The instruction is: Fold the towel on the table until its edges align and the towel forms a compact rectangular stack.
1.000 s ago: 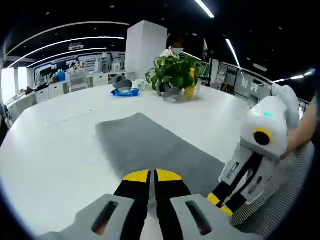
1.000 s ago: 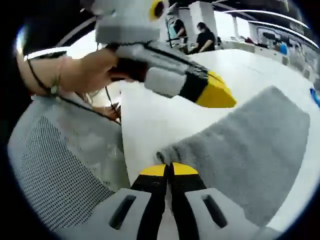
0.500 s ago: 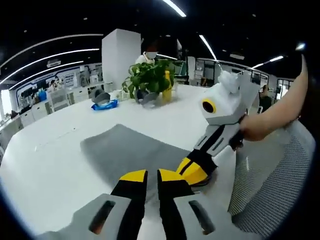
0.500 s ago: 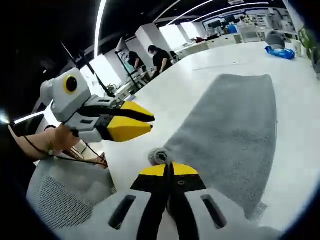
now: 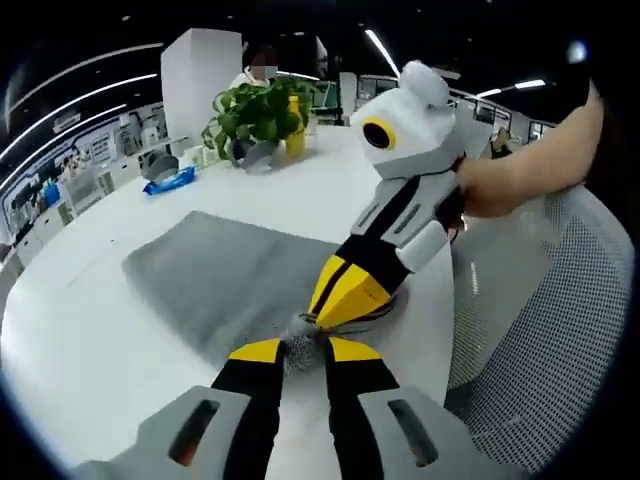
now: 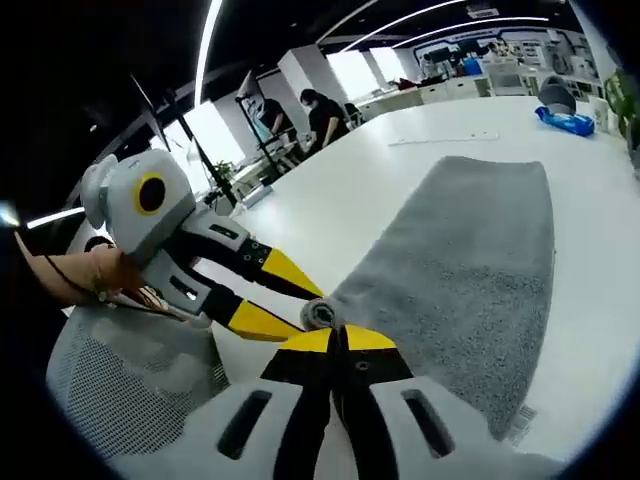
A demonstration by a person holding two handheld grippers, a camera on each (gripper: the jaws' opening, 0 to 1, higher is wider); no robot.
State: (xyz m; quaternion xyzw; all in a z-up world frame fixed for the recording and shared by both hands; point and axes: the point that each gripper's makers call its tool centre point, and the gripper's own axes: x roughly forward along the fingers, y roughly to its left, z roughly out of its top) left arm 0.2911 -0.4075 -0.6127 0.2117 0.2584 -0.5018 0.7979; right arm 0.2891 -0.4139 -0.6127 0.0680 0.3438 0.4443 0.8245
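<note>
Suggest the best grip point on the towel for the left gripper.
The near corner of the grey towel, where it bunches into a small curl. Come in low along the table from the near edge; the left gripper has its jaws open either side of that curl.

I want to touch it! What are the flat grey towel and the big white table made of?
The flat grey towel looks like soft fuzzy cloth, probably terry: its surface is nubbly and matte. The big white table looks hard and smooth, perhaps laminate, with a faint sheen.
</note>
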